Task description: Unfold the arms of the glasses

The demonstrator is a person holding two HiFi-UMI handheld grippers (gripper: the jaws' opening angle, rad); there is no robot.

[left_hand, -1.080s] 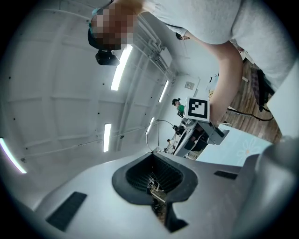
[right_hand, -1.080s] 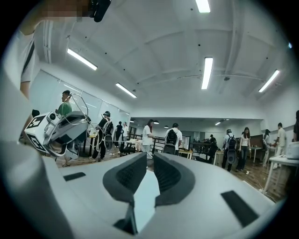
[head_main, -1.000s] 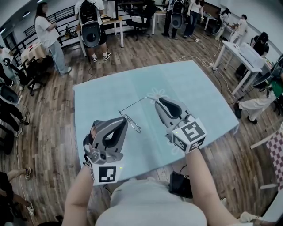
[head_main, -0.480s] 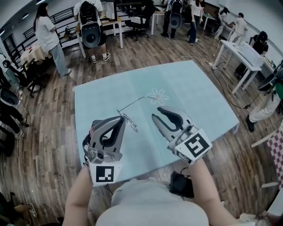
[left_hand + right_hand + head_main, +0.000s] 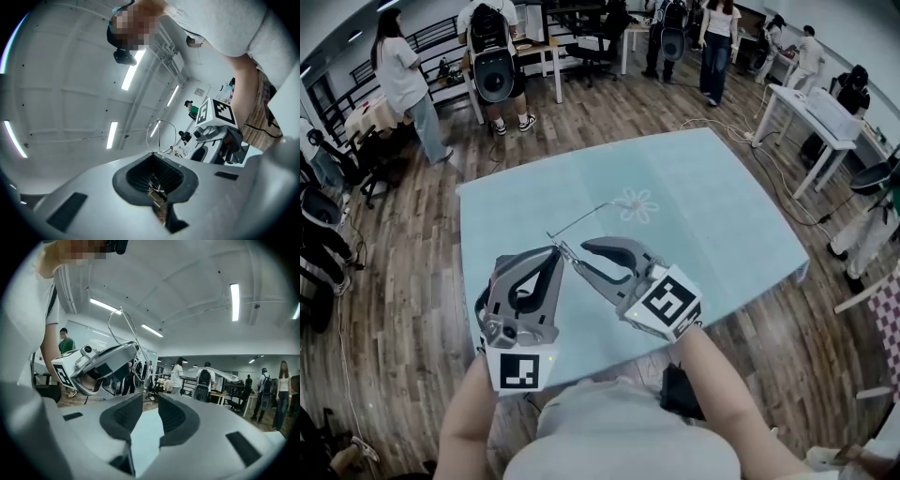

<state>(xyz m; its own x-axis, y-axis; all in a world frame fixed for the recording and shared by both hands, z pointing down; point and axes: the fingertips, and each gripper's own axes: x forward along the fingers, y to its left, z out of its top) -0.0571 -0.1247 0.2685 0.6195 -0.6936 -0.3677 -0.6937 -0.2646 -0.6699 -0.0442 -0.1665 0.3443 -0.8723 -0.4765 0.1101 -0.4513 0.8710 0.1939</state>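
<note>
While the left claw (image 5: 555, 255) clamps the glasses (image 5: 581, 219) between closed jaws, the right claw (image 5: 581, 256) hovers just beside them, parted and empty. Next it likely needs to grip an arm and swing it outward.

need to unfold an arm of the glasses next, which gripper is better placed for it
Right. The right gripper is open and empty, close beside the glasses, while the left gripper is shut on their frame, steadying them.
</note>
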